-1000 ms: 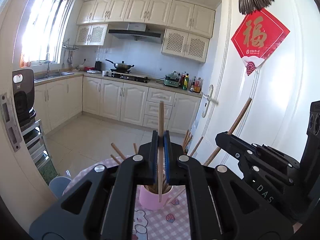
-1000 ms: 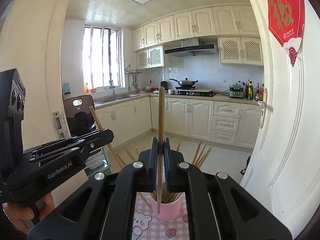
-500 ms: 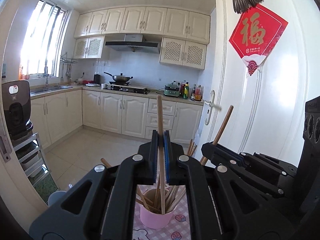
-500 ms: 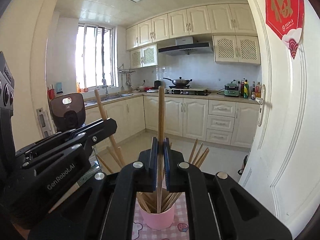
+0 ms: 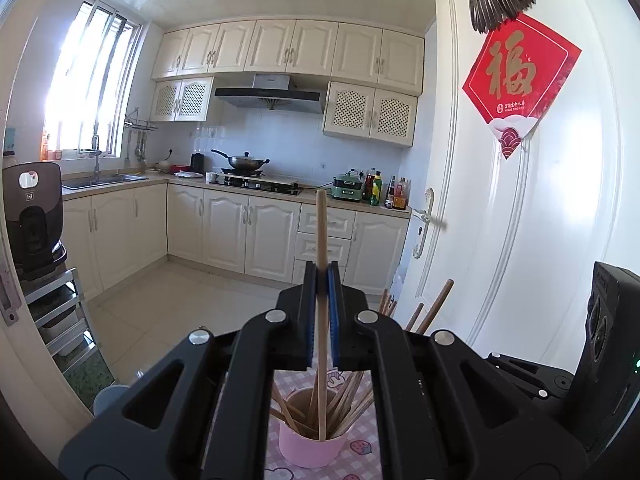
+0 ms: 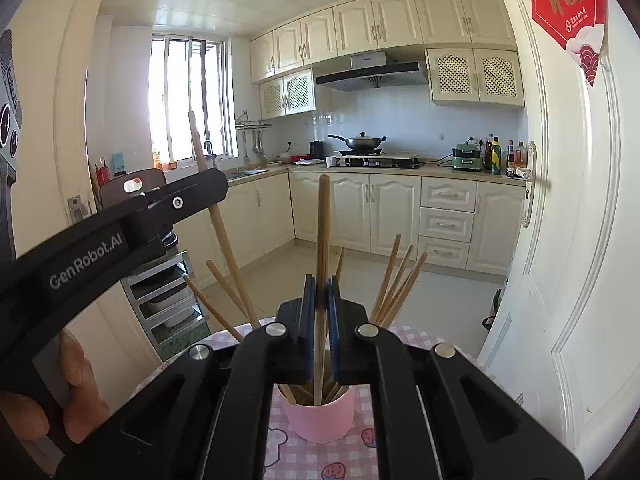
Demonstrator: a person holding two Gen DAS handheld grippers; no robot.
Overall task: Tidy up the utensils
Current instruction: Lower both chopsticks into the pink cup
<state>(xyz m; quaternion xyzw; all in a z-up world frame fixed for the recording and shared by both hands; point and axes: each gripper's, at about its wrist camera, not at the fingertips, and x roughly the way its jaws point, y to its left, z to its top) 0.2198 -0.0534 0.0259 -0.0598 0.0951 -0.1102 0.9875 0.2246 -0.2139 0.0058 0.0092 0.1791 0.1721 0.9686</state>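
Left wrist view: the left gripper [image 5: 321, 308] is right up front, blue pads pinching a single wooden chopstick [image 5: 321, 240] that stands pretty much upright, its lower tip down inside the pink cup [image 5: 310, 450]. That cup sits on the surface, which has a pink checked tablecloth [image 5: 360, 464] with little cartoon prints, and it's already stuffed with other chopsticks leaning every which way. Off to the right you can see the black body of the other tool.

Right wrist view, same deal: the right gripper [image 6: 320, 308] is clamped on its own chopstick [image 6: 322, 232], also near vertical, tip dipping into the same pink cup just under the fingers. The left one comes in from the left side of this view, a hand [image 6: 60, 404] wrapped around its handle, its chopstick slanting down toward the cup.

Further back there's tiled floor, then cream kitchen cabinets [image 6: 392, 216], a wok [image 6: 362, 142] on the stove, and a red paper decoration [image 5: 516, 80] on the white door.
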